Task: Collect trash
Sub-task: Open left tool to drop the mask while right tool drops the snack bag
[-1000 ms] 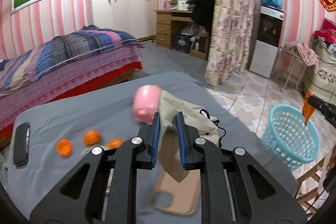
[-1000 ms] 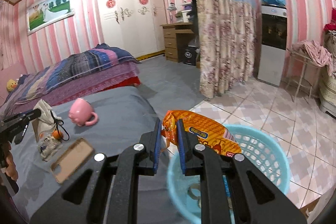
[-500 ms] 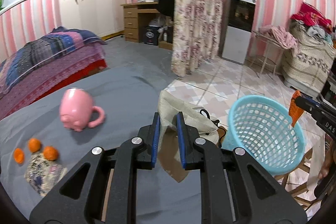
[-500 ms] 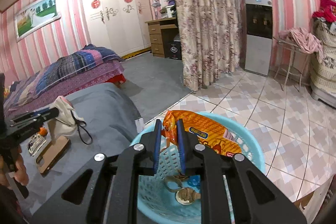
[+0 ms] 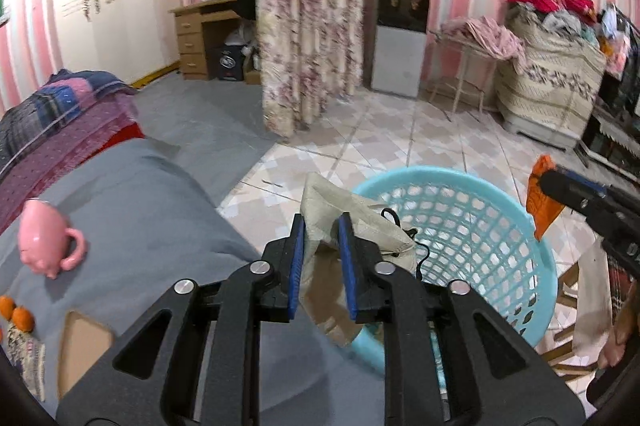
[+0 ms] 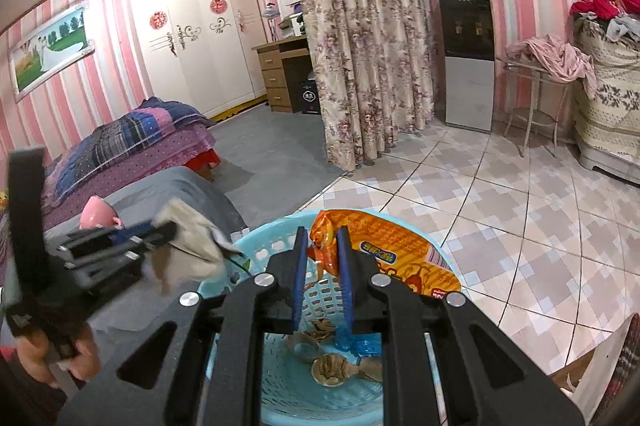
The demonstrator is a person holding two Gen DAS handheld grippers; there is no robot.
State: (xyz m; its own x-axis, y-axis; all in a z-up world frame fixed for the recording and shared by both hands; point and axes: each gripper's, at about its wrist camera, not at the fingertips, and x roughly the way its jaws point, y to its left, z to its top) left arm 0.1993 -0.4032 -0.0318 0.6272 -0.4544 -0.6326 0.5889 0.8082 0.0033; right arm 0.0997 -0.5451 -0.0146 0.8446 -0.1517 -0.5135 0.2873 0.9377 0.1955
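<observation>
Both hands had carried over the basket (image 6: 256, 250): right gripper (image 6: 322, 274) pinched the orange wrapper (image 6: 384, 246) directly above it; left gripper (image 5: 322, 262), jaws just easing, held beige cloth (image 5: 344, 210) at its rim.

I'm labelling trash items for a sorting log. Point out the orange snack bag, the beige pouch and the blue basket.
orange snack bag (image 6: 394, 252), right wrist view, printed front.
beige pouch (image 5: 340, 208), left wrist view, upper fabric.
blue basket (image 5: 546, 266), left wrist view, right rim.
</observation>
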